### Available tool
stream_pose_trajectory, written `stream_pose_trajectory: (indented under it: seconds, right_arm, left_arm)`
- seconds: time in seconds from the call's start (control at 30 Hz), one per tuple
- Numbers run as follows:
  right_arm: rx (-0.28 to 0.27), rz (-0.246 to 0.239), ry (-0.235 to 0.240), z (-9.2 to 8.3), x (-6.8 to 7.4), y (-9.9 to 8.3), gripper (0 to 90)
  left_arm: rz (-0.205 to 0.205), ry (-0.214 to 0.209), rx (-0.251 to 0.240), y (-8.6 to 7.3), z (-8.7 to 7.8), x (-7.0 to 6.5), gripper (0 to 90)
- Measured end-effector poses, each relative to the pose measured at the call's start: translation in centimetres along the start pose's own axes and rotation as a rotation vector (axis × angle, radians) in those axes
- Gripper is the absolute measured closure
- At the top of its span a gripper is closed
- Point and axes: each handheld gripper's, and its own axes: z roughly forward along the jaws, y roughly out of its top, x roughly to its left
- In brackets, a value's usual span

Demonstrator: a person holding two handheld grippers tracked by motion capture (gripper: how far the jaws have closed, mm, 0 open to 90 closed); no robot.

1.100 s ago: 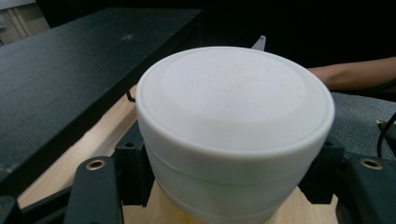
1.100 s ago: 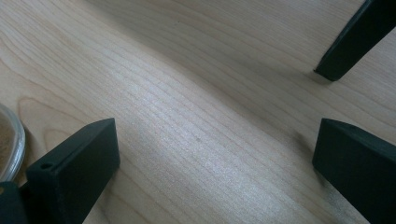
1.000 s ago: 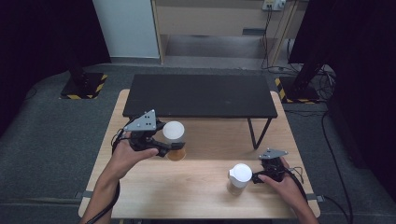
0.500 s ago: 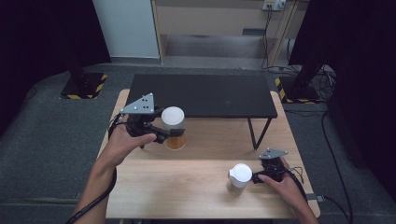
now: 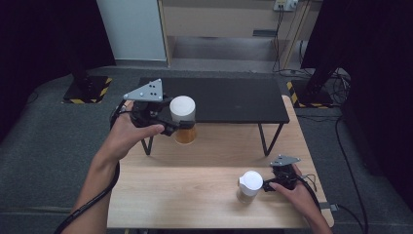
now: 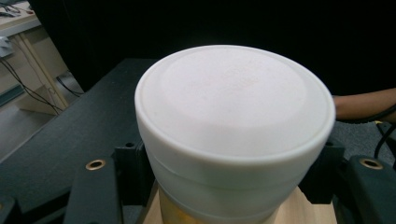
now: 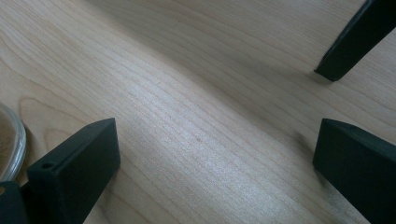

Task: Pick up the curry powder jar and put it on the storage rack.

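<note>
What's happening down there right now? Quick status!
Left gripper clamped on a white-lidded jar, held above the wooden table. Right gripper open, jaws apart, beside a second white-lidded jar. Black raised shelf close behind the lifted jar.

White-lidded amber jar (image 5: 183,120) (upright, lifted)

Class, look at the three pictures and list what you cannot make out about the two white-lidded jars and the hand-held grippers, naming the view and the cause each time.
- Left jar: in the left gripper view its lower body is cut off by the bottom edge; its contents are unreadable.
- Right jar: too small in the high view to tell its contents; in the right gripper view the left edge leaves just a sliver of glass.
- Right hand-held gripper: in the high view, contact with that jar is unclear.
</note>
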Motion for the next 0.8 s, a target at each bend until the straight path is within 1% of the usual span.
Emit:
stream_pose_trajectory:
  seconds: [0.1,0.23,0.33,0.43,0.8]
  right_arm:
    - [0.000,0.002,0.000,0.0,0.0,0.0,1.4]
    - [0.000,0.002,0.001,0.0,0.0,0.0,1.5]
    - [0.000,0.002,0.001,0.0,0.0,0.0,1.4]
    - [0.000,0.002,0.001,0.0,0.0,0.0,1.5]
    - [0.001,0.002,0.002,0.0,0.0,0.0,1.5]
  left_arm:
    - [-0.001,0.009,0.009,0.5,0.2,0.5,33.1]
    - [-0.005,0.011,0.010,0.6,0.3,1.0,33.1]
    - [-0.015,0.021,0.006,0.8,0.5,1.4,33.1]
    - [-0.018,0.023,0.004,1.0,0.5,1.6,33.1]
    - [-0.021,0.060,0.009,1.7,0.2,2.8,33.1]
